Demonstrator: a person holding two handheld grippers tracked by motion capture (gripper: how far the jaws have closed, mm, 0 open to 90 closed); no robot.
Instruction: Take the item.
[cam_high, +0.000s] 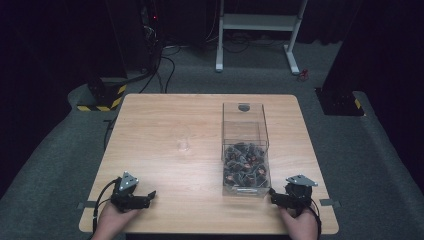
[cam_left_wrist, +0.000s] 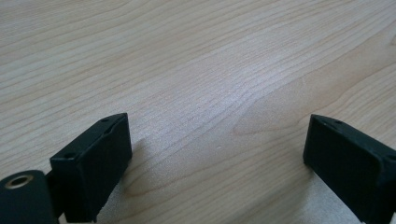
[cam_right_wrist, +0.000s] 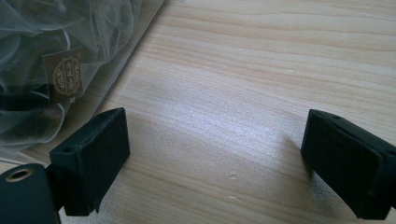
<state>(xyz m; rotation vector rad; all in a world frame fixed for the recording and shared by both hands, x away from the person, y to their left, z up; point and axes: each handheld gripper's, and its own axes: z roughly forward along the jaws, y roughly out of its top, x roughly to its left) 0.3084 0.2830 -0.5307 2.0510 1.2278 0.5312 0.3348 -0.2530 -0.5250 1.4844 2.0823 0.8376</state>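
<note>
clear box (cam_high: 244, 131), small dark packets (cam_high: 245, 162) inside

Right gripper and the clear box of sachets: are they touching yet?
Apart. In the right gripper view, the right gripper stands open over bare table, and a strip of wood shows between its near jaw and the clear box.

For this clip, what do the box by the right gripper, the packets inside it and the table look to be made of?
Box: clear rigid plastic, probably acrylic; the tabletop shows through its glossy walls.
Packets: thin see-through film or mesh, crinkled, with dark contents and small paper-like tags; probably tea bags.
Table: light wood-grain top, matte; could be laminate rather than solid wood.
</note>
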